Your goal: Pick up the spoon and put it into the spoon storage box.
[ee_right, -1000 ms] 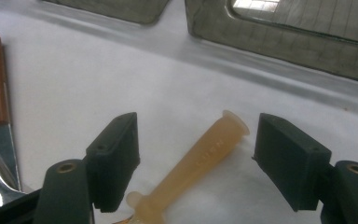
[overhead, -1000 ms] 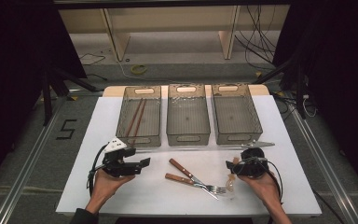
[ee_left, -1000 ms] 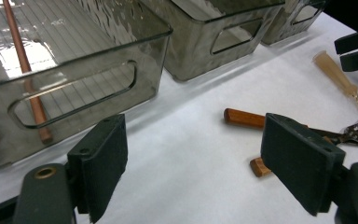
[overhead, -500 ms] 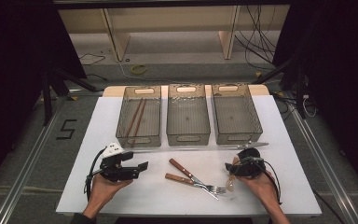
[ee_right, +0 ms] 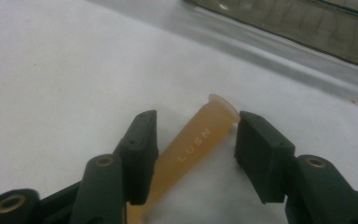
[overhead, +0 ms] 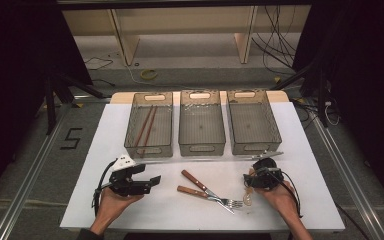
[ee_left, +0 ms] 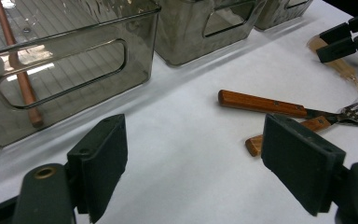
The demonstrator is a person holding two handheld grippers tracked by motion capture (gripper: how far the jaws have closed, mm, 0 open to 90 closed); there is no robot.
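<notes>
Amber, translucent plastic spoon (ee_right: 192, 142), handle stamped "LUSN", flat on white counter (overhead: 170, 207) near its right front, approx 3 o'clock from two wood-handled forks (overhead: 207, 188). Long axis in high view runs approx 12 to 6 o'clock, handle end twd bins (overhead: 202, 122), bowl end twd person. Right gripper (ee_right: 193, 156) straddles handle w/ jaws just been closing; left pad looks against it, right pad apart, not clamped yet. Left gripper (ee_left: 212, 170) at 9 o'clock of forks, jaws wide, released, nothing btwn.
</notes>
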